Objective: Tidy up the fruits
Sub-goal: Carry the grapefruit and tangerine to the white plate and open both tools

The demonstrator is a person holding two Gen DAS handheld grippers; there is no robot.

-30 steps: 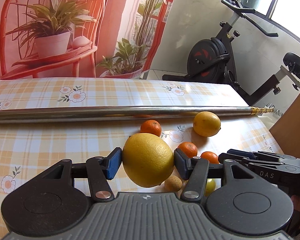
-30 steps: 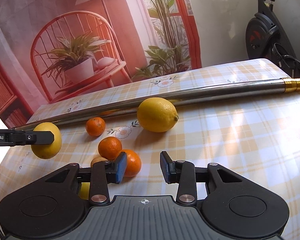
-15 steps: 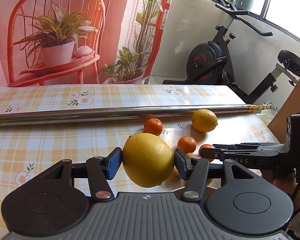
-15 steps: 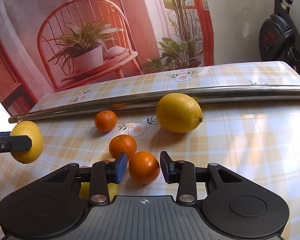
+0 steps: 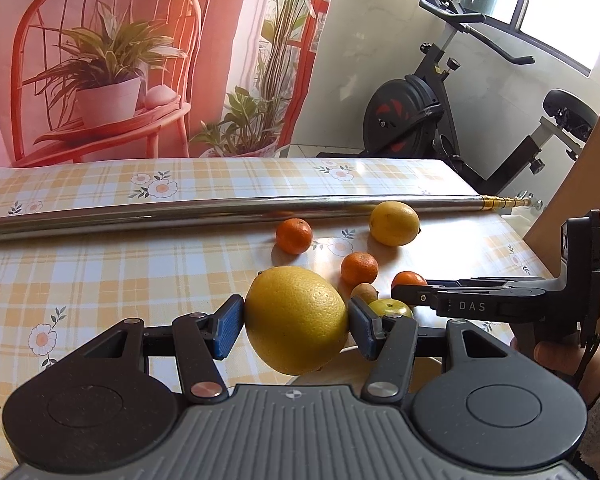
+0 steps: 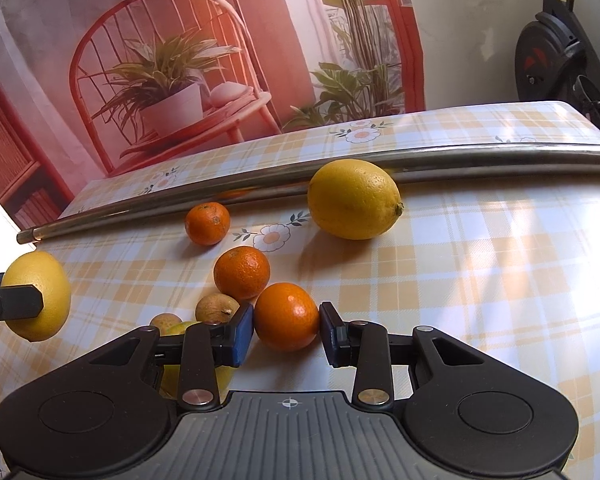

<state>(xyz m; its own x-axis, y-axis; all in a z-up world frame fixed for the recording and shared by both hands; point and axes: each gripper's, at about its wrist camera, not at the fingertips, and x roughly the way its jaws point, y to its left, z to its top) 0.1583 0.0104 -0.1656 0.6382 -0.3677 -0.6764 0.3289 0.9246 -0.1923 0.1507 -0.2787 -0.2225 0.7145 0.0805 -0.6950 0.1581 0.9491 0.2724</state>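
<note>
My left gripper [image 5: 296, 322] is shut on a large yellow lemon [image 5: 296, 320] and holds it above the checked tablecloth; the lemon also shows at the left of the right wrist view [image 6: 40, 294]. My right gripper [image 6: 286, 330] is open with its fingers on either side of a mandarin [image 6: 286, 316] that rests on the table; the pads sit close to it. A second lemon [image 6: 354, 199] lies by the metal pole. Two more mandarins [image 6: 242, 272] [image 6: 207, 223] lie nearby. Small brown fruits [image 6: 217, 308] and a yellow-green fruit [image 5: 390, 307] lie at the cluster's near side.
A long metal pole [image 5: 220, 212] lies across the table behind the fruit. The table's right edge [image 5: 536, 256] is near the right gripper. An exercise bike [image 5: 452, 120] stands beyond the table. A printed backdrop hangs behind.
My right gripper has moved forward so its fingers now flank the mandarin. My left gripper has drawn back and up a little, still holding the lemon.
</note>
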